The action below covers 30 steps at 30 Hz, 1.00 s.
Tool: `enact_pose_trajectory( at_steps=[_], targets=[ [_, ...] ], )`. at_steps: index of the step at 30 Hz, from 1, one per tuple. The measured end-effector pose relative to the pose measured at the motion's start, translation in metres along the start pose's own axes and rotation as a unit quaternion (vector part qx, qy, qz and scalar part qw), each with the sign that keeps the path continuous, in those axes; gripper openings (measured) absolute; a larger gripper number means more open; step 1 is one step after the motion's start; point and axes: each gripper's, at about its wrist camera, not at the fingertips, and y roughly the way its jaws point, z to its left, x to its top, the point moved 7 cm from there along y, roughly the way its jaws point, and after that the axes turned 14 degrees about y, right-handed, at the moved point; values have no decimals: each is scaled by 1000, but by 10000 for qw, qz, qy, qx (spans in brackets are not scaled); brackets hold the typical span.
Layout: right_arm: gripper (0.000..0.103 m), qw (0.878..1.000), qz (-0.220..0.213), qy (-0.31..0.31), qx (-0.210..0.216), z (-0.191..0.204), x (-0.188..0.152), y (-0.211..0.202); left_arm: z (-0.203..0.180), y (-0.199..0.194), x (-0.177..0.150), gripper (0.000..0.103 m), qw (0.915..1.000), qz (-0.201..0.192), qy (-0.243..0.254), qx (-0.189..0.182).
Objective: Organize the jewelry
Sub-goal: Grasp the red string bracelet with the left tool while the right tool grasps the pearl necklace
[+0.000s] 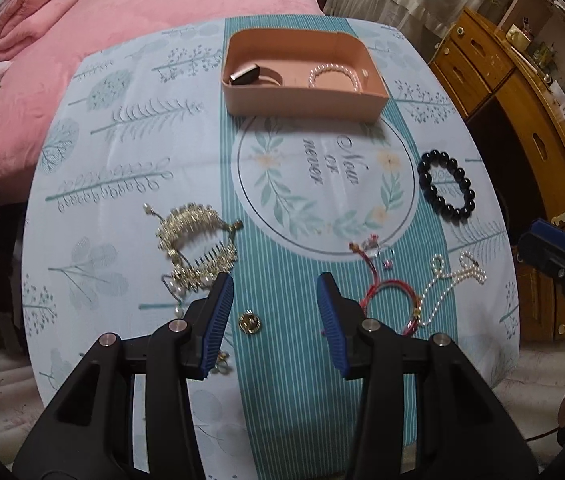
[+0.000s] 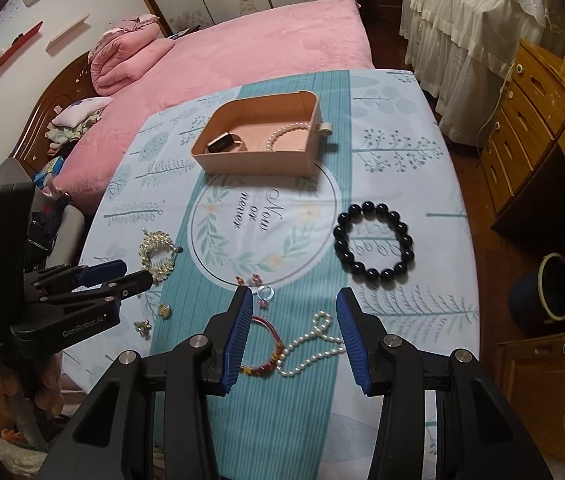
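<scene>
Between the left fingers: left gripper (image 1: 274, 316) spread, nothing pinched, hanging over the striped cloth with a small gold ring (image 1: 249, 323) lying in the gap below (not touched).
Left of the left fingers: gold hair comb (image 1: 198, 246) with pearl drops, just beside the left pad, flat on the tablecloth (image 1: 122, 152).
Right of the left fingers: red cord bracelet (image 1: 390, 296) close by, pearl necklace (image 1: 452, 284) just past it, the two overlapping at the near end.
Further right and ahead: black bead bracelet (image 1: 447, 186), lying apart from the rest.
Straight ahead, far side of the cloth: pink box (image 1: 302, 96), open top, with a pearl bracelet (image 1: 334, 77) and a watch (image 1: 248, 74) on a pink band already inside.
Between the right fingers: right gripper (image 2: 294, 336) spread as well, empty, poised above the red cord bracelet and the pearl necklace (both on the cloth, neither gripped).
Just ahead of the right gripper's left finger: a small clear ring (image 2: 265, 292) and tiny pink pieces, too small to name.
Ahead-right of the right gripper: black bead bracelet, well clear.
Far left of the right gripper: left gripper, held over the gold comb's end of the table.
</scene>
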Motion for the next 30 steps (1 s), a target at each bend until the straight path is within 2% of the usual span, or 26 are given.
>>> enact_pose_trajectory(
  at_steps=[9,18,25,30],
  targets=[
    [39,9996,115,189,-168,-29,-10,18,-42,16,-9,40,9980,90,500,-379],
    [35,9984,321,347,-314,-51,-29,37,-84,40,-13,40,9906,306,1099,-753],
    [35,9969,353,581,-386,-72,-32,46,-136,48,-17,40,9742,368,1947,-1078],
    [35,9957,417,671,-480,-87,-35,54,-157,60,-23,40,9666,508,2252,-1116]
  ],
)
